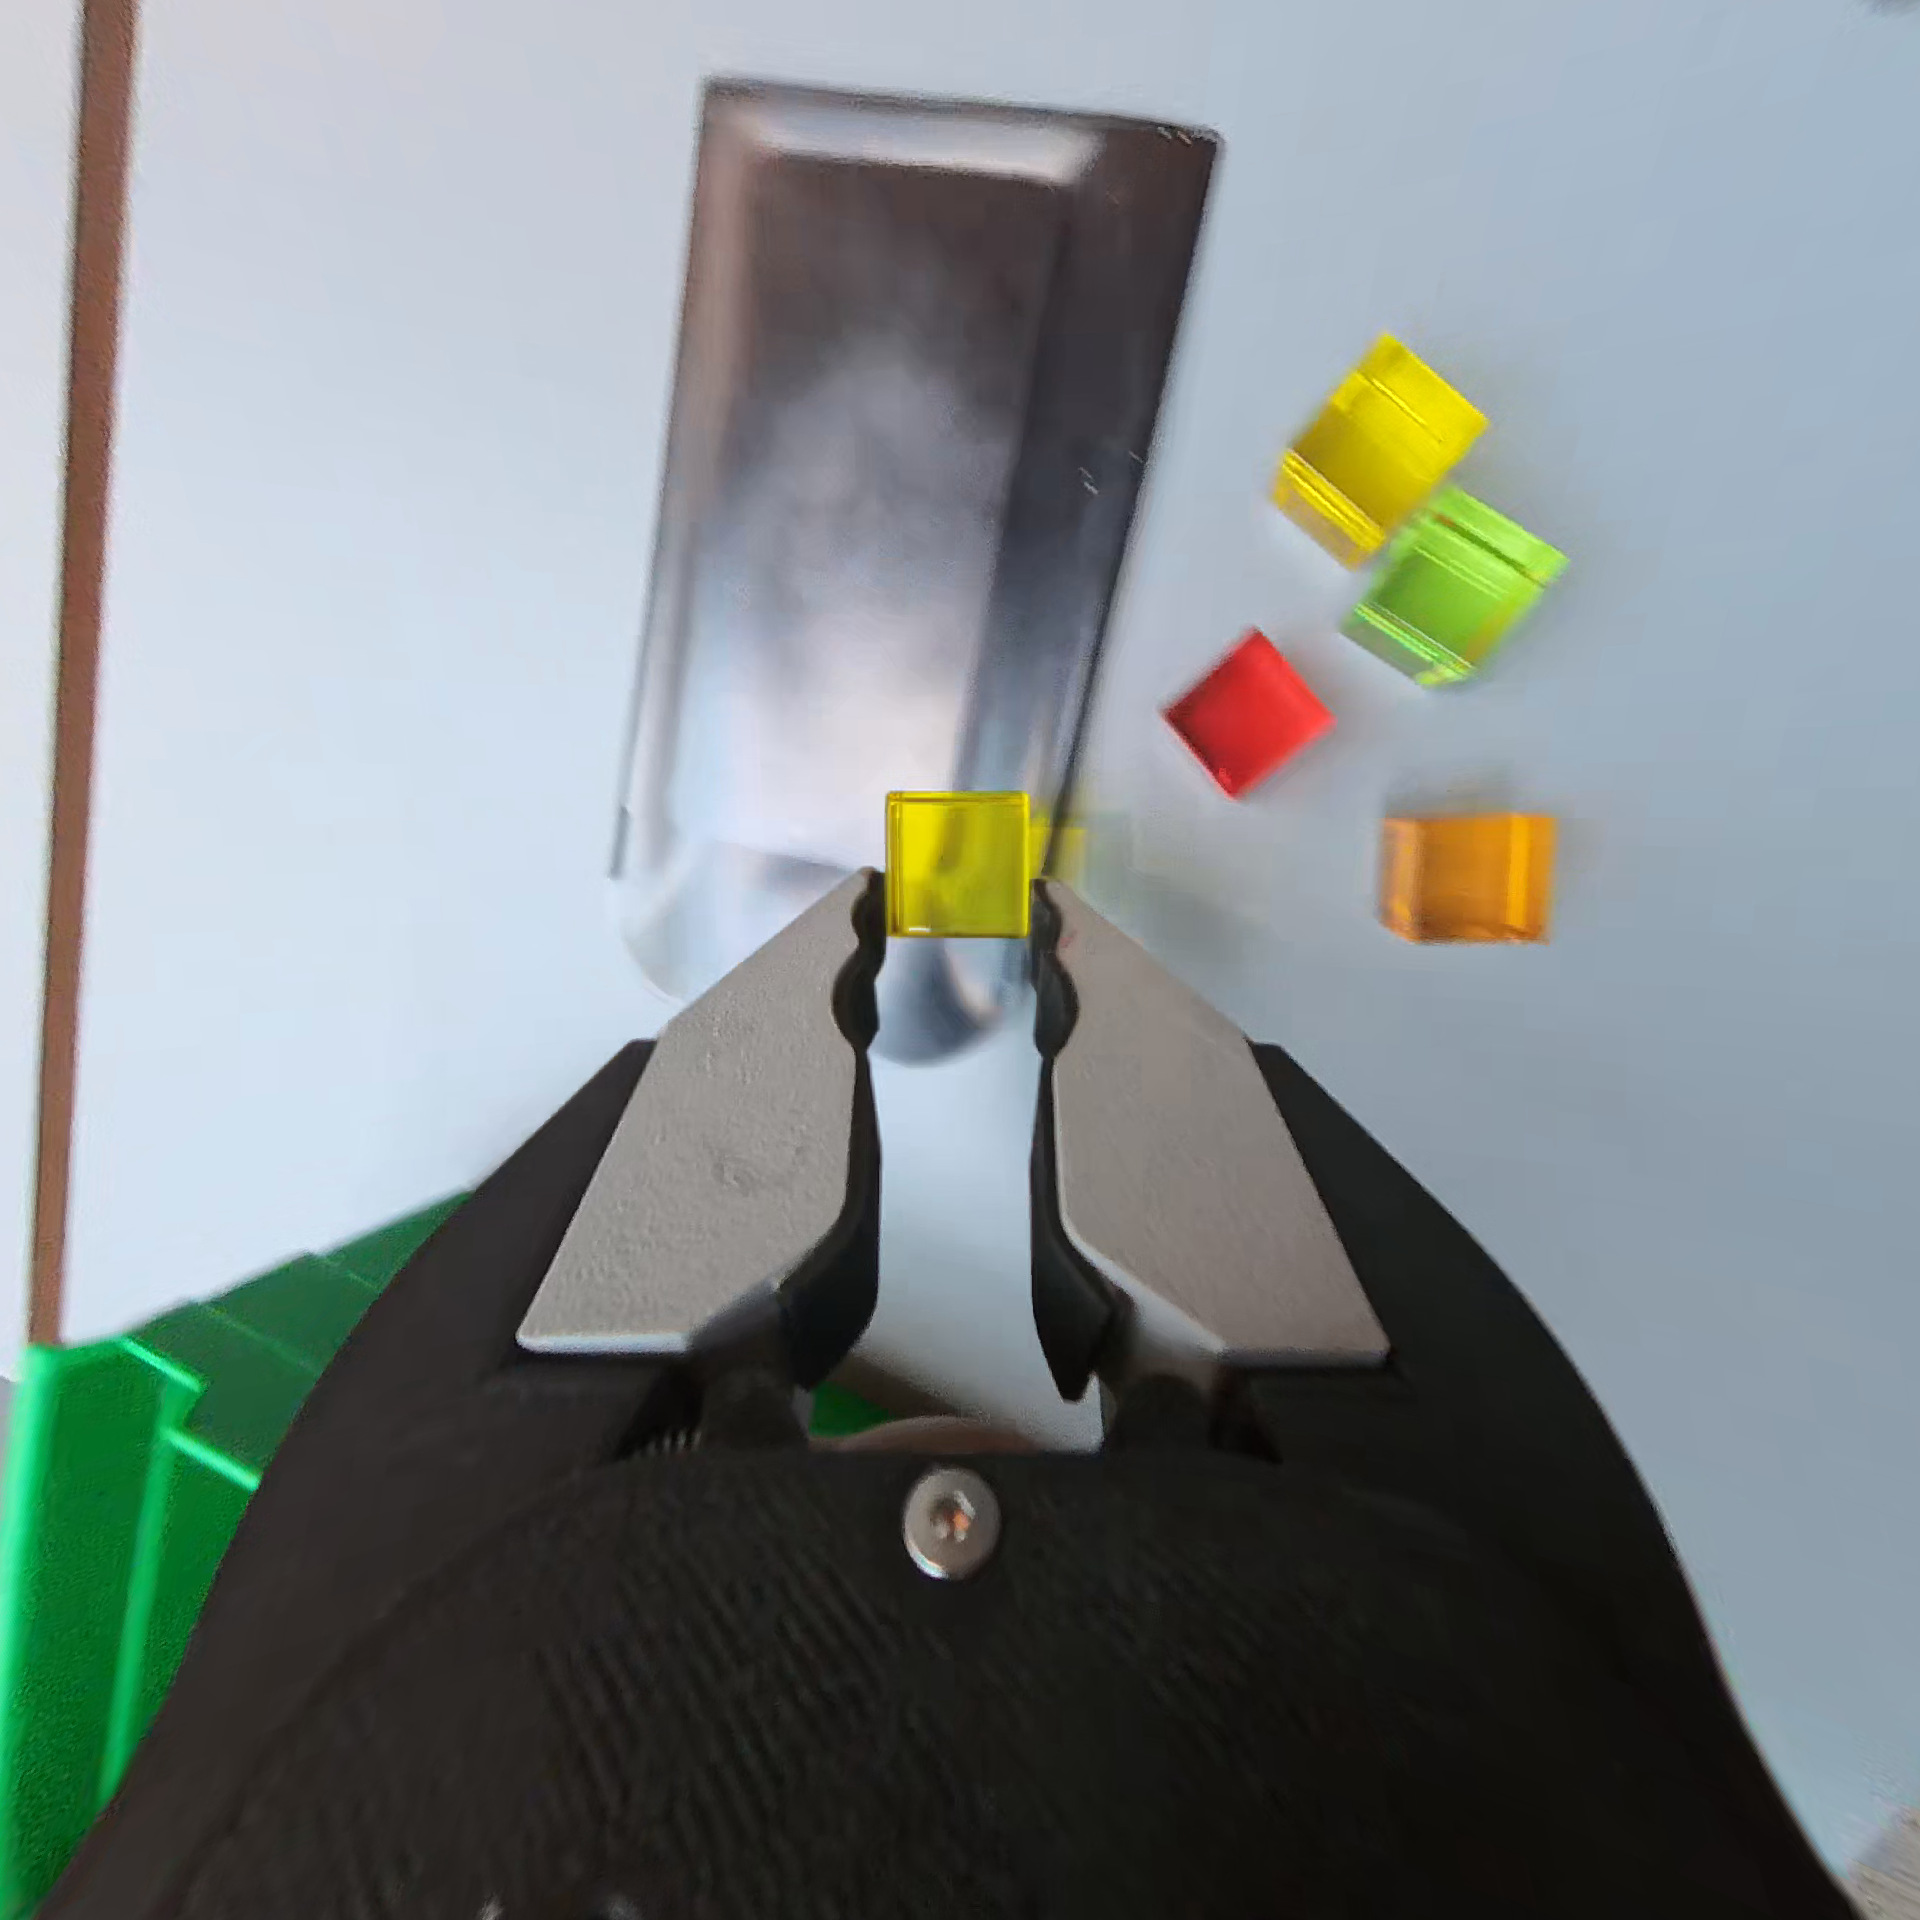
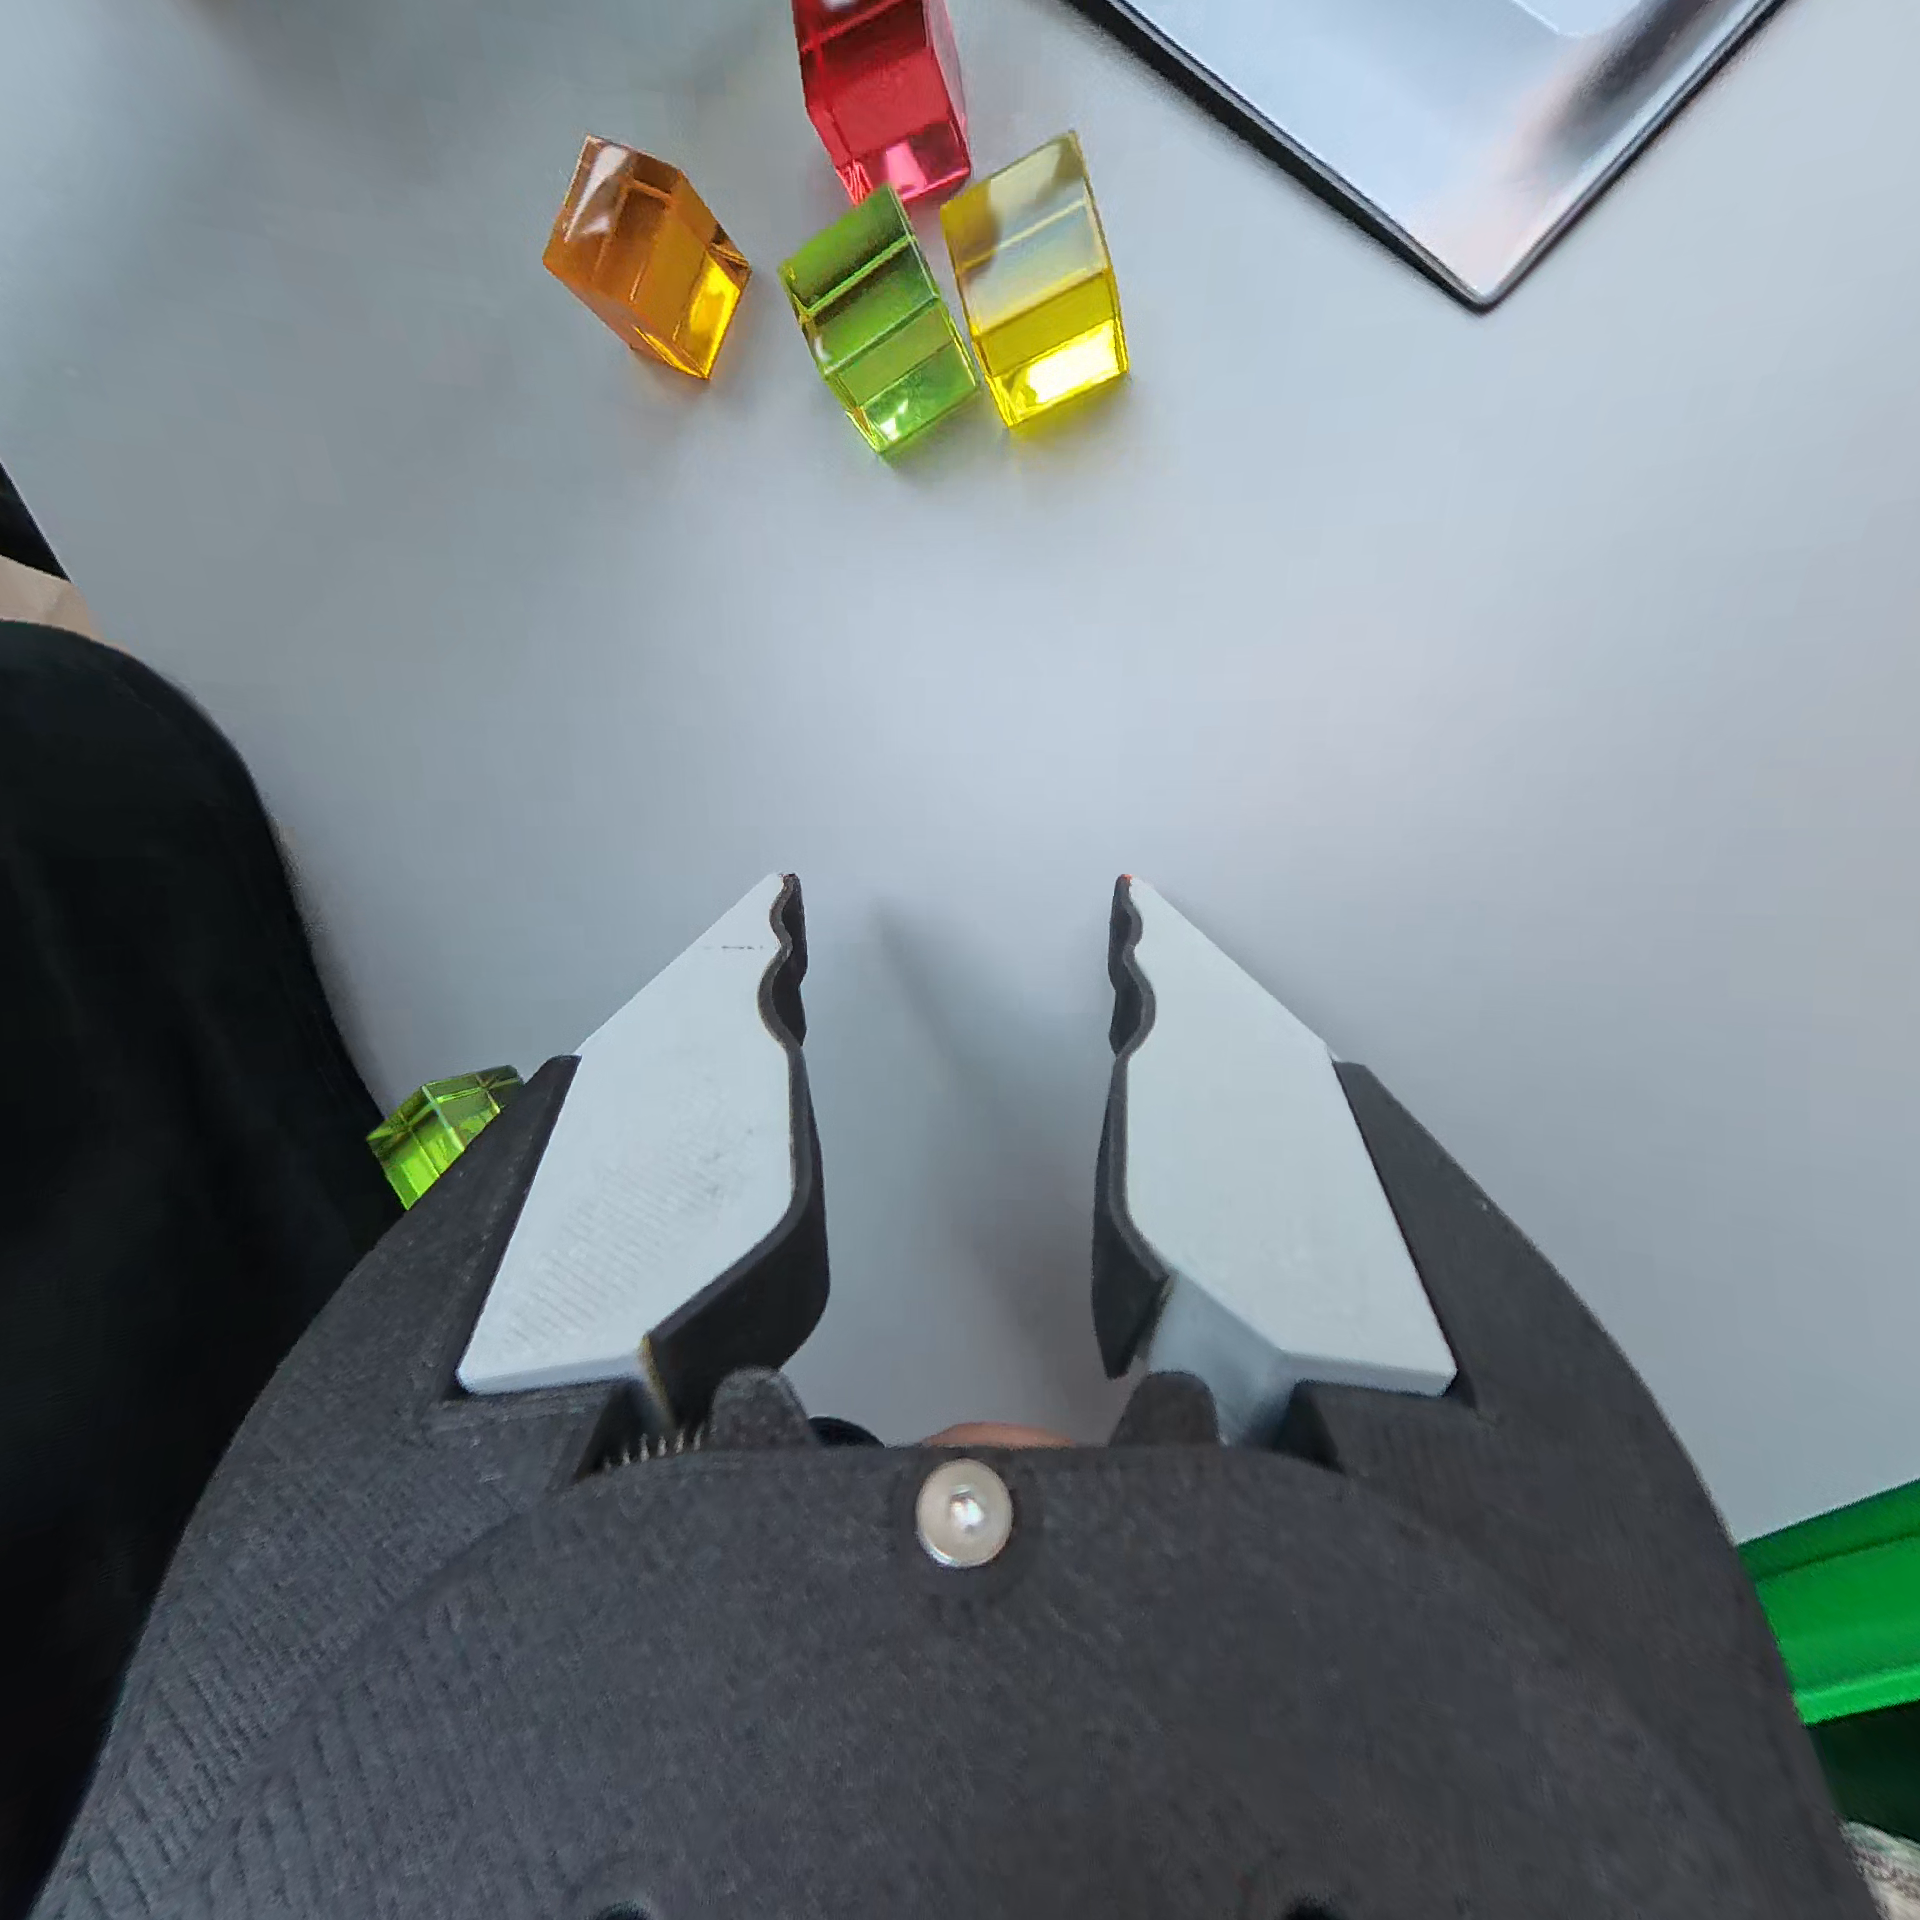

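Note:
My left gripper (image 1: 956,883) is shut on a small clear yellow cube (image 1: 958,864) and holds it above the near end of a shiny metal tray (image 1: 894,468). To its right on the white table lie a yellow cube (image 1: 1377,442), a green cube (image 1: 1455,592), a red cube (image 1: 1247,712) and an orange cube (image 1: 1467,878). My right gripper (image 2: 956,894) is open and empty over bare table. Ahead of it lie an orange cube (image 2: 649,255), a green cube (image 2: 878,317), a yellow cube (image 2: 1039,281) and a red cube (image 2: 883,94).
The tray's corner (image 2: 1455,135) shows at the top right of the right wrist view. Another green cube (image 2: 442,1127) lies by my right gripper's left side, next to a dark sleeve (image 2: 125,1039). A green block (image 1: 114,1507) sits at lower left. A brown strip (image 1: 83,623) runs along the table's left.

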`<state>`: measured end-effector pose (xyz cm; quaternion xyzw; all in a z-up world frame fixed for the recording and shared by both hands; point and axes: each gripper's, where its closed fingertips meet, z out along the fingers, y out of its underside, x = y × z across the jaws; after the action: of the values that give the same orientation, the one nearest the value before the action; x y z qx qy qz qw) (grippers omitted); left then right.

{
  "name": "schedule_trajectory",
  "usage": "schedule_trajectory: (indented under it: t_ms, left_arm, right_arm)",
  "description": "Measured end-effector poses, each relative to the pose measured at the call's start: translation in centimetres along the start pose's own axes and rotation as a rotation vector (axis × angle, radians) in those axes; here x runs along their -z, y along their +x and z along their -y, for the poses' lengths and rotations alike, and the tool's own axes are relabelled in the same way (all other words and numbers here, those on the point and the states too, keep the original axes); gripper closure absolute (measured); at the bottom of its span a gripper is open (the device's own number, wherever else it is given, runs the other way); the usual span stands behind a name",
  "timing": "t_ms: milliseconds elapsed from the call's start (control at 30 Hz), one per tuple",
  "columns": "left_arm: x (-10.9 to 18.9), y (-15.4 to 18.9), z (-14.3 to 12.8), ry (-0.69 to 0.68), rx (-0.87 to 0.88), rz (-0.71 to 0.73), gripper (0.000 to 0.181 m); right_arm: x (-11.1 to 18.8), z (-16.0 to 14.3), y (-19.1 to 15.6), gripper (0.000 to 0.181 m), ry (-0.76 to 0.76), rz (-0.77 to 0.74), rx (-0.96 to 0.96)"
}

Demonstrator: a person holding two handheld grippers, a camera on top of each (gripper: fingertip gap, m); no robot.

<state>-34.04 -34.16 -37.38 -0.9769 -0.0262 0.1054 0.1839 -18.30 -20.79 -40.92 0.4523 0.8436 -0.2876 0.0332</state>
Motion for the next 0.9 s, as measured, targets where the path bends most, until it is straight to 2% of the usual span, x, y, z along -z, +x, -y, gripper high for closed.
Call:
schedule_trajectory:
  t_ms: [33, 133, 300, 467, 533, 600, 700, 800, 900]
  left_arm:
    - [-0.5, -0.9, 0.6, 0.000, -0.016, 0.004, 0.157]
    - [-1.9, -2.7, 2.4, 0.007, -0.070, -0.006, 0.157]
    - [-4.1, -3.5, 4.1, 0.004, -0.134, -0.055, 0.157]
    - [-6.0, -2.9, 3.4, -0.049, -0.136, -0.091, 0.157]
    - [-6.3, -2.9, 3.2, -0.050, -0.114, -0.069, 0.150]
    - [-5.9, -3.0, 3.3, -0.043, -0.097, -0.059, 0.137]
    - [-4.5, -2.9, 3.4, -0.010, -0.058, -0.046, 0.132]
    - [-1.8, -2.4, 3.0, -0.004, -0.008, -0.008, 0.128]
    - [0.6, 0.5, 2.6, 0.051, 0.028, -0.017, 0.130]
  right_arm:
    - [0.1, -0.1, 0.1, 0.125, 0.003, 0.003, -0.004]
    - [0.3, -0.4, 0.3, 0.126, 0.007, 0.010, -0.011]
    - [0.8, -0.4, 0.7, 0.126, 0.014, 0.009, -0.016]
    - [1.0, -0.2, 1.1, 0.126, 0.023, 0.005, -0.037]
    - [1.0, 0.0, 1.1, 0.126, 0.027, 0.004, -0.038]
    - [1.0, 0.3, 0.9, 0.126, 0.029, 0.007, -0.034]
    - [0.9, 1.2, 0.6, 0.126, 0.037, 0.009, -0.014]
    - [0.6, 2.8, 0.5, 0.127, 0.050, 0.012, 0.023]
    - [0.2, 4.7, 0.3, 0.127, 0.055, 0.025, 0.067]
